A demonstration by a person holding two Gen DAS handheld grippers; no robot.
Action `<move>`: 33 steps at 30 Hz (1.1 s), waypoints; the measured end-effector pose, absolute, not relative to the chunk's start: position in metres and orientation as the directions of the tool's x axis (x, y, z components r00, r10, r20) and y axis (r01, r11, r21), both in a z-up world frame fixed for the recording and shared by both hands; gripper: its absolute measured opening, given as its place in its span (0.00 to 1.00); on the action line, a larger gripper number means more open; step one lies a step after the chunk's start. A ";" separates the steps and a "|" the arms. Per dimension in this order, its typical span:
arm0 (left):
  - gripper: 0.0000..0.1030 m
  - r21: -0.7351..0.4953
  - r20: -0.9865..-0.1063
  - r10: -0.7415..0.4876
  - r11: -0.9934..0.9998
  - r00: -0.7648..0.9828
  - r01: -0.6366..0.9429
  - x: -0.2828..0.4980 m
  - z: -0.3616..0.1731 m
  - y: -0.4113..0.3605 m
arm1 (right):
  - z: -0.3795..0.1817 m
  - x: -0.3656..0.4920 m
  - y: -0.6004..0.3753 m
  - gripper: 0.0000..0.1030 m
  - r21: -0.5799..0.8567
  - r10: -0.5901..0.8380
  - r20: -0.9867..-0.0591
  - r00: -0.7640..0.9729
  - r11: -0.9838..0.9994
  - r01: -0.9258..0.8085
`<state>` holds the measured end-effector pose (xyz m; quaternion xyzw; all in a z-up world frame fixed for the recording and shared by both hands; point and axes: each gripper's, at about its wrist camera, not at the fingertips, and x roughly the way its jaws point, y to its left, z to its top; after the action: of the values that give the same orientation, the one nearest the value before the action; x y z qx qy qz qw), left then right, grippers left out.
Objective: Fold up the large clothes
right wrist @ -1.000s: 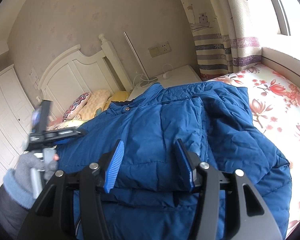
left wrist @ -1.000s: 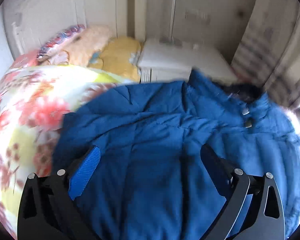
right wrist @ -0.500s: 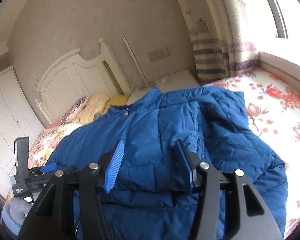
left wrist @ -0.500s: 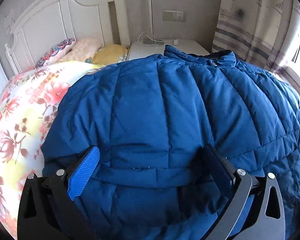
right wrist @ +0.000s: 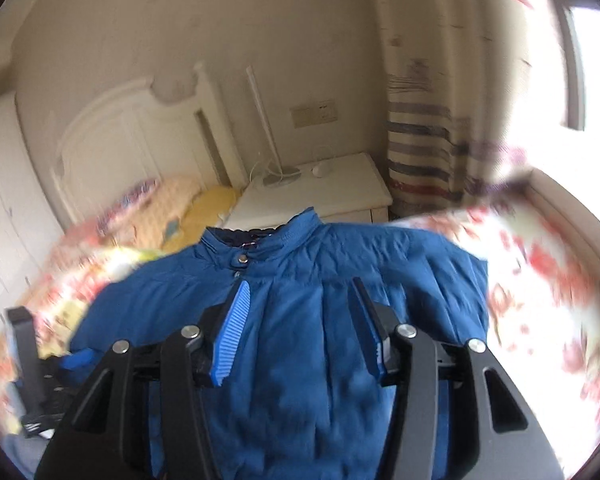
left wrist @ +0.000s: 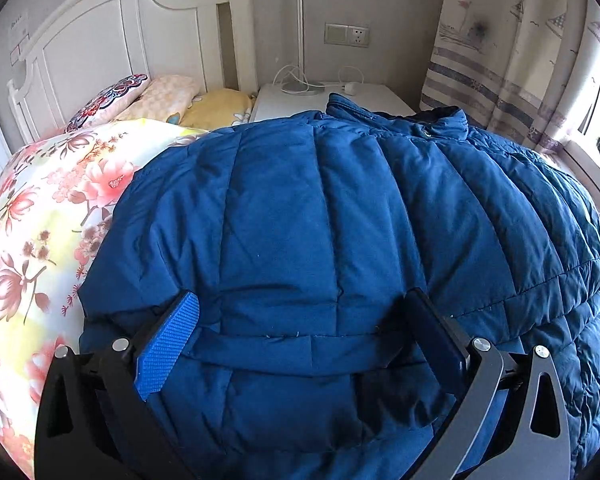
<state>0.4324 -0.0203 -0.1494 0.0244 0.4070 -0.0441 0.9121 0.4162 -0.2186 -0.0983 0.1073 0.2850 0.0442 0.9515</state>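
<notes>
A large blue quilted jacket lies on the flowered bedspread with its collar toward the nightstand. My left gripper rests at the jacket's near edge. It stands wide open, its fingers straddle a thick fold, and the blue pad is still bare. In the right wrist view, which is blurred by motion, the jacket shows its snap collar at the top. My right gripper is raised with its jaws half closed on a pleated strip of jacket fabric. The left gripper shows dimly at the jacket's left corner.
A white nightstand carrying a lamp and cables stands beyond the collar. Pillows lean on the white headboard at the far left. A striped curtain and a window sill close the right side.
My left gripper came down onto the jacket's near edge, then stayed still. In the last half second my right gripper rose and tilted, so the jacket looks smaller and the view is blurred.
</notes>
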 end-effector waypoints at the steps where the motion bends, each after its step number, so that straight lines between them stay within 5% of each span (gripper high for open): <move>1: 0.96 0.009 -0.744 -0.060 0.995 0.665 0.100 0.432 -0.149 -0.020 | -0.104 0.431 -0.217 0.49 0.215 0.147 -0.567 0.811 0.976 -0.026; 5: 0.96 0.001 -0.742 -0.069 0.995 0.667 0.104 0.432 -0.149 -0.020 | -0.153 0.473 -0.212 0.48 0.116 0.100 -0.735 0.671 0.993 -0.020; 11: 0.96 0.011 -0.746 -0.060 0.995 0.664 0.102 0.432 -0.149 -0.021 | -0.124 0.448 -0.217 0.50 0.207 0.113 -0.617 0.779 0.978 0.021; 14: 0.96 0.009 -0.744 -0.063 0.995 0.665 0.103 0.432 -0.149 -0.021 | -0.158 0.468 -0.203 0.53 0.106 0.088 -0.726 0.682 0.994 -0.015; 21: 0.96 0.007 -0.744 -0.064 0.995 0.665 0.103 0.432 -0.149 -0.021 | -0.130 0.428 -0.203 0.56 0.184 0.132 -0.674 0.727 0.983 -0.008; 27: 0.96 0.008 -0.744 -0.063 0.995 0.665 0.103 0.434 -0.150 -0.021 | -0.155 0.380 -0.166 0.70 -0.013 0.062 -0.694 0.717 0.995 -0.098; 33: 0.95 -0.035 -0.734 -0.098 0.994 0.672 0.108 0.430 -0.148 -0.014 | -0.155 0.380 -0.170 0.76 0.045 0.097 -0.707 0.701 0.995 -0.092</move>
<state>0.4298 -0.0142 -0.1478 0.0058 0.4013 -0.0564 0.9142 0.3803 -0.1696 -0.1548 0.0029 0.3835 0.0513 0.9221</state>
